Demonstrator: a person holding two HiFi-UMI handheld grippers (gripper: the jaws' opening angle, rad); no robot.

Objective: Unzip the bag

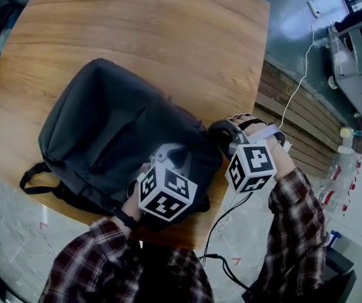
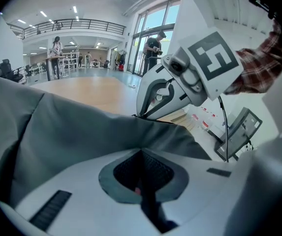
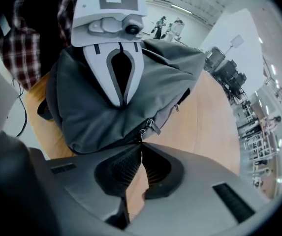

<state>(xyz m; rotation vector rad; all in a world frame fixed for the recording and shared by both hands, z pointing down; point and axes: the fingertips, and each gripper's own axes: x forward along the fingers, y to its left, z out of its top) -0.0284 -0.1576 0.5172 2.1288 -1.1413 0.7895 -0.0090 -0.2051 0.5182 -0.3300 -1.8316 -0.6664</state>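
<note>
On the table (image 1: pixel 168 30), left gripper (image 2: pixel 141 151) pinches the backpack (image 1: pixel 105 125); right gripper (image 3: pixel 141 145) seemingly clamps its half-hidden zipper pull (image 3: pixel 141 132).

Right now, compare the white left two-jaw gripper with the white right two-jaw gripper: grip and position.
The white left gripper pinches a fold of the dark grey fabric backpack, while the white right gripper pinches the small metal zipper pull. The left gripper sits over the backpack's top, whereas the right gripper reaches in from beside its end. Both have their jaws shut, and both are working on the same backpack.

The backpack (image 1: pixel 105 125) fills the near table (image 1: pixel 168 24); room lies open beyond it.
</note>
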